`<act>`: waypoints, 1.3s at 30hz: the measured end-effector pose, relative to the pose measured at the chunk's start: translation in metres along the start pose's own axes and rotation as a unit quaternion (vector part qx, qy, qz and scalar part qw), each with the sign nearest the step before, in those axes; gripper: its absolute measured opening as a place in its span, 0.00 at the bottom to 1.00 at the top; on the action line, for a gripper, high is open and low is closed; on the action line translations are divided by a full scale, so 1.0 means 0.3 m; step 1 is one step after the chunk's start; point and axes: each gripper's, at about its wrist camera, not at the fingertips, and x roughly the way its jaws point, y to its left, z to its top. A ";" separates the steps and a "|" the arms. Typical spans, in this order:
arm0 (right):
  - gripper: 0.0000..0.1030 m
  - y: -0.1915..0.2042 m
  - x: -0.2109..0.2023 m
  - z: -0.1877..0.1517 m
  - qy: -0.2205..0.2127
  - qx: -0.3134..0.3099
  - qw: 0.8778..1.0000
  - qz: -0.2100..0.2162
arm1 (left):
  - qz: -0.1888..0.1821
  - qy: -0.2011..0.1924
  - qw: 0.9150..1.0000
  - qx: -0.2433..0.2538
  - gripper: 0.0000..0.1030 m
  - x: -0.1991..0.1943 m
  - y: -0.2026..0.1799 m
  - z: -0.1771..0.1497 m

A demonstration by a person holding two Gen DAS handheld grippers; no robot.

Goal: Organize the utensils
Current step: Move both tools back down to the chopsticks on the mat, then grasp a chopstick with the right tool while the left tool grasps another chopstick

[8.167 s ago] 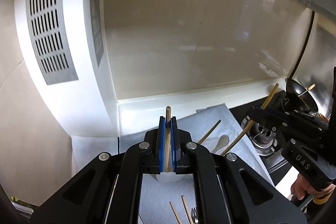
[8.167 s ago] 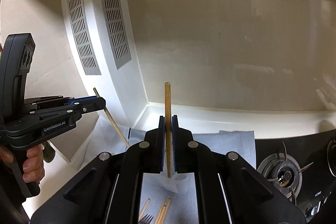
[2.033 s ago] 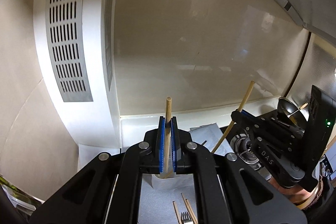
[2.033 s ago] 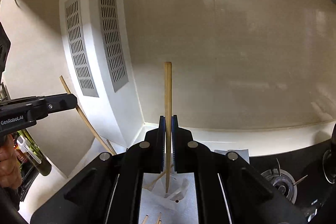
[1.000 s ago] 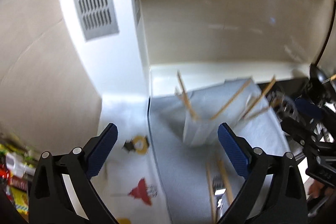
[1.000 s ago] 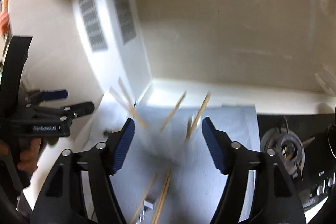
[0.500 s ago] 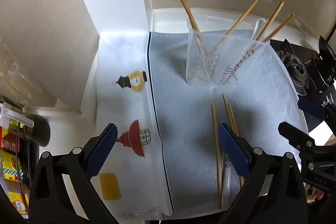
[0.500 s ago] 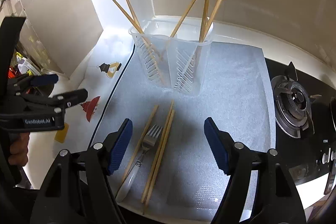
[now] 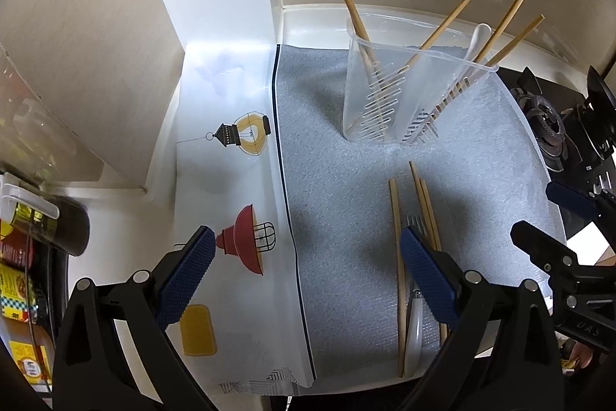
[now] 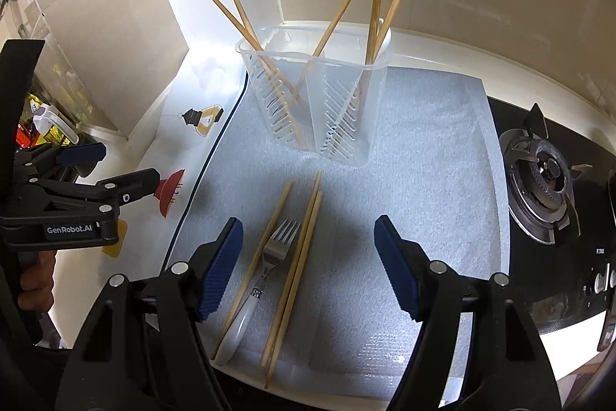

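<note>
A clear plastic utensil holder (image 10: 319, 103) (image 9: 404, 95) stands on the grey mat with several wooden chopsticks (image 10: 265, 64) and a white spoon (image 9: 477, 39) leaning in it. In front of it lie three loose chopsticks (image 10: 296, 257) (image 9: 398, 257) and a fork with a white handle (image 10: 269, 257). My left gripper (image 9: 304, 276) is open and empty, above the mat's left edge. My right gripper (image 10: 308, 257) is open and empty, above the fork and loose chopsticks. The left gripper also shows in the right wrist view (image 10: 104, 168), open.
A gas stove burner (image 10: 546, 172) sits on the black hob at the right. A white sheet with lamp drawings (image 9: 238, 203) covers the counter left of the mat. Bottles and packets (image 9: 23, 218) stand at far left. The wall is close behind the holder.
Both grippers held a chopstick upright, opened and dropped them into the holder. Both then pulled back and tilted down over the mat; since half a second ago they barely moved.
</note>
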 end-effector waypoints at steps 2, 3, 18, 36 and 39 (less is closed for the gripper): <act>0.68 -0.010 0.034 -0.001 0.008 0.005 1.000 0.001 | 0.004 0.003 1.000 0.000 0.91 0.006 0.001 -0.004; 0.68 -0.018 0.056 -0.002 0.014 0.008 1.000 0.000 | 0.006 0.004 1.000 0.000 0.91 0.011 0.003 -0.005; 0.13 -0.027 0.437 -0.031 0.132 0.025 0.991 0.018 | 0.011 0.029 0.999 -0.029 0.91 0.057 0.051 -0.034; 0.06 -0.169 0.372 -0.076 0.117 0.044 0.990 -0.068 | -0.004 0.062 0.998 -0.019 0.91 0.180 -0.011 -0.014; 0.06 -0.212 0.371 -0.092 0.118 0.054 0.988 -0.082 | -0.019 0.082 0.996 -0.008 0.91 0.248 -0.061 0.008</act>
